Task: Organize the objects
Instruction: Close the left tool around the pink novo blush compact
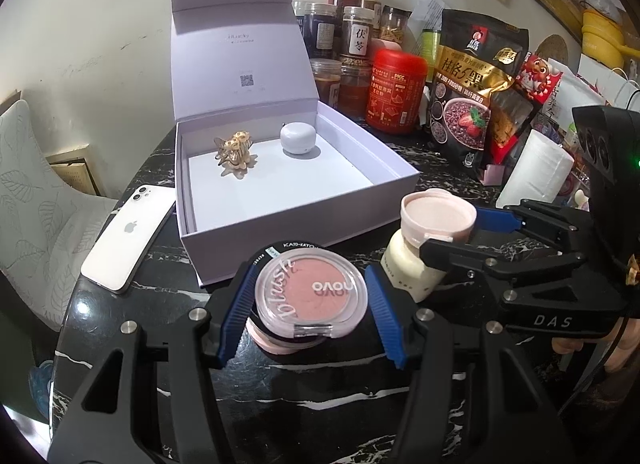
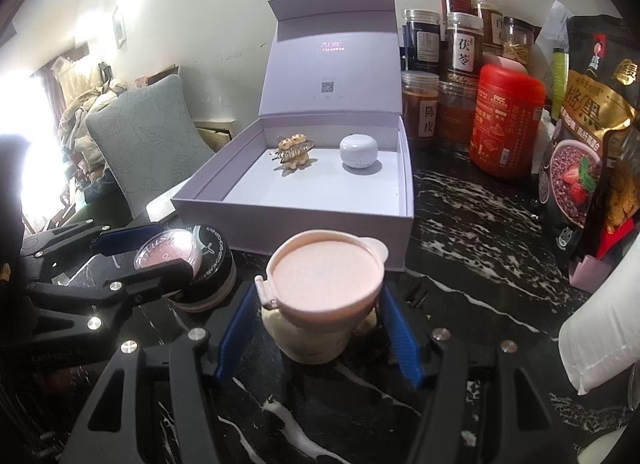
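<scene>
A round blush compact (image 1: 310, 296) with a clear lid sits on top of a dark-lidded jar (image 2: 216, 264). My left gripper (image 1: 310, 270) is shut on the compact, one blue pad against each side of it. A cream bottle (image 2: 312, 340) with a wide pink cap (image 2: 324, 276) leans slightly on the black marble table (image 1: 320, 404). My right gripper (image 2: 320, 288) is shut on it at the cap. Behind both stands an open lilac box (image 1: 300, 224). Inside it lie a gold hair clip (image 1: 234, 154) and a small white round case (image 1: 298, 138).
A white phone (image 1: 128, 236) lies face down left of the box. Several jars, a red canister (image 1: 396, 92) and a black food pouch (image 1: 476, 96) crowd the back right. A paper roll (image 1: 536, 168) stands at the right. A padded chair (image 1: 32, 192) is beyond the table's left edge.
</scene>
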Demonstrator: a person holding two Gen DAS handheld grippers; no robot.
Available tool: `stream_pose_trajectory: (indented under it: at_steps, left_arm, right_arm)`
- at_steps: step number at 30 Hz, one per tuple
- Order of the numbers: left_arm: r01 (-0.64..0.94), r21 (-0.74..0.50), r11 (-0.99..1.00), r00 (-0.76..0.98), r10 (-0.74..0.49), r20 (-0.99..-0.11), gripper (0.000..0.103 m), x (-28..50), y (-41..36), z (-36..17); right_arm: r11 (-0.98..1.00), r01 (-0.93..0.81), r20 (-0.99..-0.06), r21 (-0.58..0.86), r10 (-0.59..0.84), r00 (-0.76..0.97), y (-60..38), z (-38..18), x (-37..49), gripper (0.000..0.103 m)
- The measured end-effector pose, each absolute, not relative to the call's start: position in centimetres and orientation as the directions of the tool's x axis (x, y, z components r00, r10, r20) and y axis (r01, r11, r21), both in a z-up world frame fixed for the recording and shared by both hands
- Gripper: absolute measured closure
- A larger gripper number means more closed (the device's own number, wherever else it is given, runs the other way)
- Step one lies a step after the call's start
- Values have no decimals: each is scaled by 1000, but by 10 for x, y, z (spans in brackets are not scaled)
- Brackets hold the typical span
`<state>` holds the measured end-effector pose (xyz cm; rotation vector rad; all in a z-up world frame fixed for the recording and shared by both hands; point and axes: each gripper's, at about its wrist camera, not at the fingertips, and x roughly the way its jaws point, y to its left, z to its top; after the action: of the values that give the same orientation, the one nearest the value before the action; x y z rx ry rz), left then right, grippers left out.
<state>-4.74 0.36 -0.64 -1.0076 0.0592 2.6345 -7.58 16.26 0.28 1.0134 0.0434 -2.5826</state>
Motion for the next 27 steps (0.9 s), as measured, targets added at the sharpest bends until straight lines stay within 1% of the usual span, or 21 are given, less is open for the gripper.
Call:
stream_pose_trajectory:
  at_steps: [15,16,17,19,25,26,27]
  left_arm:
    - [-309,-88,-947,-686,286,-669,48,-49,1,-9]
    - [-310,-89,-947,-685,287,-670,48,-49,1,-9]
    - [-310,-91,-946,-683,288,-671,48,-50,1,-9]
    - [-310,-92,-946,-683,289,-671,48,-50,1,-9]
    - [-305,-98,-947,-681,289,-673,48,-51,-1,-10]
    - [-304,-99,-948,-680,288,-674,48,-52,-1,-10]
    - [-302,-99,-948,-680,287,-674,48,-52,-1,-10]
  right_arm:
    - [-930,355,-688,94,-319,-652,158,-2,-77,40]
    - [-931,353,-687,94,-318,-653,158,-2,-78,39]
    - [-933,349,-686,93,-314,-656,158,-2,-79,34]
    - [-936,342,-684,89,-307,-662,158,-1,-81,29]
    - [-933,347,-674,97,-318,-667,156,-1,-86,28]
    - [-932,348,-675,103,-322,-664,156,-1,-87,30]
    - [-931,349,-675,108,-327,-661,156,-2,-88,34]
